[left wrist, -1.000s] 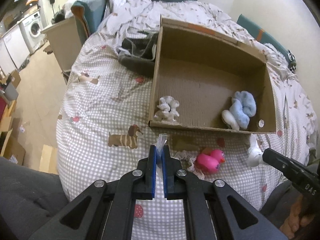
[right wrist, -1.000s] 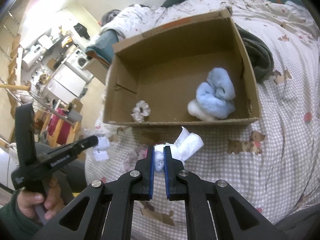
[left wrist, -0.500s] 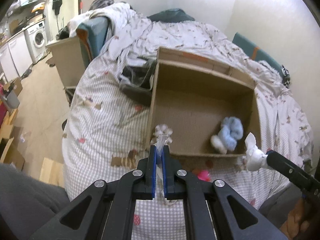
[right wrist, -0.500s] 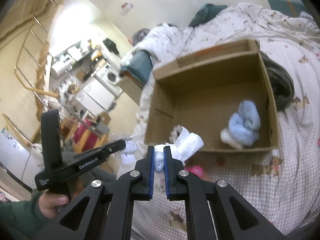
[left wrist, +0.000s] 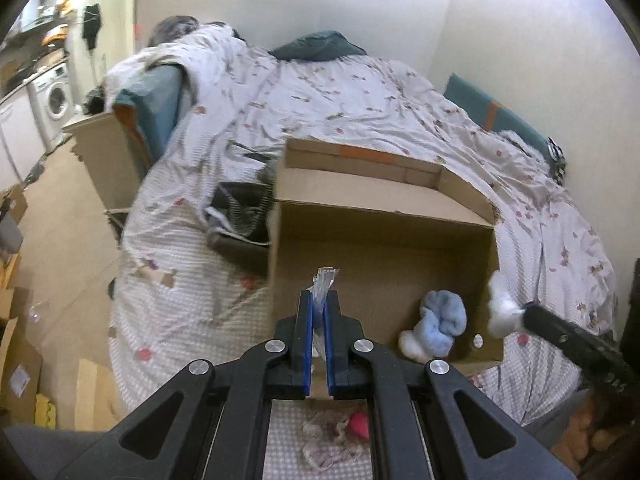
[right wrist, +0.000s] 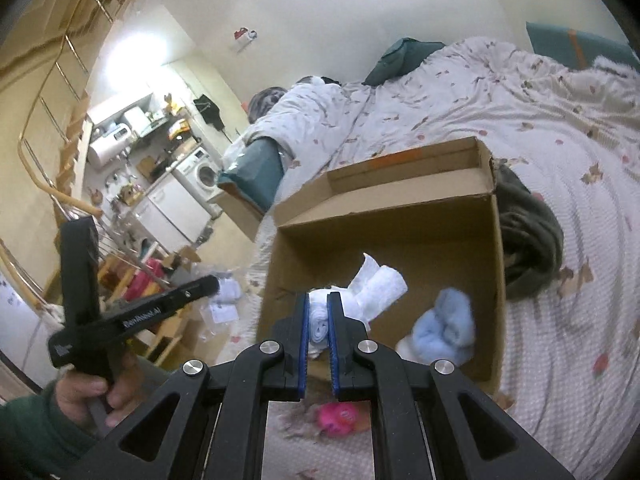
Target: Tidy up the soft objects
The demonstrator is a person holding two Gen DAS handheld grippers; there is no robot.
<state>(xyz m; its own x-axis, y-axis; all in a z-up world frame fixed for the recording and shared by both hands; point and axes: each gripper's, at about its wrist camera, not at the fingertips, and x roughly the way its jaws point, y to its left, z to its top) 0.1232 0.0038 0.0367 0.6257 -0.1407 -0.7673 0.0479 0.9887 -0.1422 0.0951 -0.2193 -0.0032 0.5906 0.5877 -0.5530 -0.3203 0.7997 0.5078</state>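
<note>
Two hand-held claws hang above a bed (left wrist: pixel 360 92) spread with a checked, dog-print cover, where an open cardboard box (left wrist: pixel 384 208) sits with its flaps up. The left claw (left wrist: pixel 318 320) is clamped on a thin, clear crinkled scrap (left wrist: pixel 324 282) whose tip sticks up past the blue pads, in line with the box's near left corner. The right claw (right wrist: pixel 319 320) is closed on a white rolled cloth (right wrist: pixel 372 288), the loose end fanning out to the right over the box's near wall. In the left wrist view that same white cloth (left wrist: pixel 502 306) shows at the box's right edge, at the tip of the right claw's black arm.

Inside the box, a pale blue fluffy item (right wrist: pixel 446 326) with a white end lies on the floor near the near right corner. On the cover just in front of the box, a bright pink soft toy (right wrist: pixel 336 416) rests beside a pale lacy scrap (left wrist: pixel 326 436), both partly hidden behind the claw frames. A dark grey garment (right wrist: pixel 528 240) is bunched against the box's outer wall. A teal pillow (left wrist: pixel 320 46) lies at the far end of the bed. A washing machine (left wrist: pixel 56 100) stands in the room beyond, far left.
</note>
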